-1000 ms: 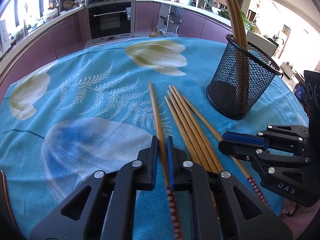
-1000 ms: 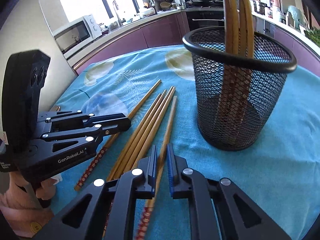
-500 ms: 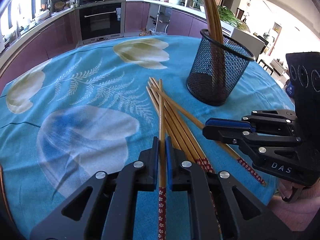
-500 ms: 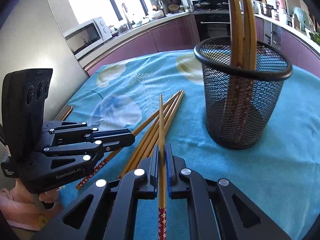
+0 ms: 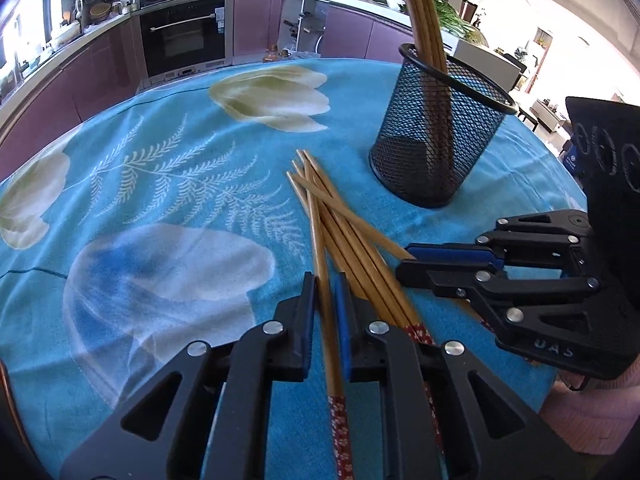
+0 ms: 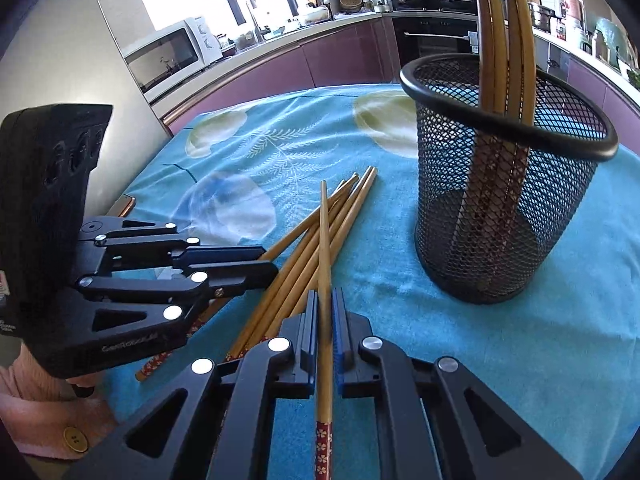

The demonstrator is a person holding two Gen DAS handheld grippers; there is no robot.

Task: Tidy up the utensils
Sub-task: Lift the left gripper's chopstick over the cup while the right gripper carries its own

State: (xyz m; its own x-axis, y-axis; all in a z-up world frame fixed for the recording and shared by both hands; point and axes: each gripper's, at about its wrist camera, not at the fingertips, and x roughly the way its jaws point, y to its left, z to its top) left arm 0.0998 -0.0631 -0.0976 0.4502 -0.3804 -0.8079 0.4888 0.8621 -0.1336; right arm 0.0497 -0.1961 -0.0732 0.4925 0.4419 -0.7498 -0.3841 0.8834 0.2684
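My left gripper [image 5: 325, 292] is shut on a bamboo chopstick [image 5: 318, 232] with a red flowered end, held above the cloth. My right gripper [image 6: 326, 304] is shut on another chopstick [image 6: 325, 236] of the same kind, lifted and pointing forward. Several loose chopsticks [image 5: 360, 248] lie in a bundle on the blue tablecloth between the grippers; they also show in the right wrist view [image 6: 304, 252]. A black mesh holder [image 5: 436, 136] stands upright to the right with several chopsticks in it; in the right wrist view the holder [image 6: 504, 208] is close ahead on the right.
The table is round with a blue flowered cloth [image 5: 160, 184]. The right gripper's body [image 5: 532, 284] sits at the table's right edge. The left gripper's body [image 6: 120, 280] is at the left. Kitchen counters and an oven lie behind the table.
Both grippers have lifted with their chopsticks and drawn back a little. The holder looks farther off in the left wrist view. The loose bundle has not moved.
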